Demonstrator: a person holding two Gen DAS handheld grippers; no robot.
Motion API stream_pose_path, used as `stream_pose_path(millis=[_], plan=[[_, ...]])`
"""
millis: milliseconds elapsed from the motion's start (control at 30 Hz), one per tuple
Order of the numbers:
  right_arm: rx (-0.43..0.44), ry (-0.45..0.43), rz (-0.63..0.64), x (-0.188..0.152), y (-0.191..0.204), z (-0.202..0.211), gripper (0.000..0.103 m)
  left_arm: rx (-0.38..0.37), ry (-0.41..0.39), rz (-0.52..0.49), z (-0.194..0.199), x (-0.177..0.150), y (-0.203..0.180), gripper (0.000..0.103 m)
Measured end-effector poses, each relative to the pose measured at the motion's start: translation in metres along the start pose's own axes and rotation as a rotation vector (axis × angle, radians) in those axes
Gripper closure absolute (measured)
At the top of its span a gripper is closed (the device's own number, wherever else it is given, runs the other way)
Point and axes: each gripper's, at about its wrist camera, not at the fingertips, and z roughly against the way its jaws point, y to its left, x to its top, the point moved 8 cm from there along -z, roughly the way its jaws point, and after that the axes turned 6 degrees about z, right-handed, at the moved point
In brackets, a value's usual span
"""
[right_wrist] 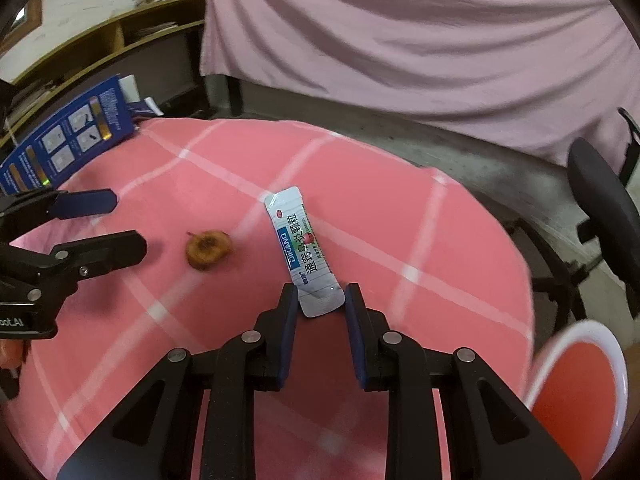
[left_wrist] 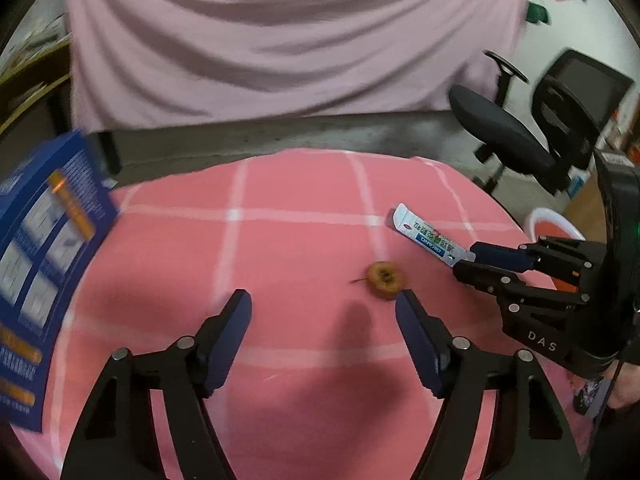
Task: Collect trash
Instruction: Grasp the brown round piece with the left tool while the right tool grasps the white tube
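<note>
Pink checked cloth (left_wrist: 300,240) fills our left wrist view; left gripper (left_wrist: 324,300) jaws stand apart w/ nothing between, brown fruit scrap (left_wrist: 385,275) just ahead. Blue box (left_wrist: 44,264) is blurred, cut off at left. Right wrist view: right gripper (right_wrist: 321,294) jaws pinch the sachet (right_wrist: 302,248) end; pink bowl (right_wrist: 608,344) is cut off at right

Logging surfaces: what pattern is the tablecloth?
Pink tablecloth with a wide white check, clearest in the right wrist view.
</note>
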Motion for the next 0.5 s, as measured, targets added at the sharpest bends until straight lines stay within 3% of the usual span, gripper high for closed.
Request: stream_pose_path(millis=[133, 367, 500], plan=[[0.018, -0.007, -0.059, -0.006, -0.013, 0.004, 0.081, -0.043, 0.052, -0.044, -0.019, -0.001, -0.018, 0.051], [0.029, -0.001, -0.072, -0.005, -0.013, 0.002, 0.08, -0.038, 0.078, -0.057, -0.036, 0.003, -0.026, 0.074], [0.027, -0.018, -0.09, -0.001, -0.018, 0.004, 0.08, -0.053, 0.074, -0.048, -0.035, 0.004, -0.027, 0.075]])
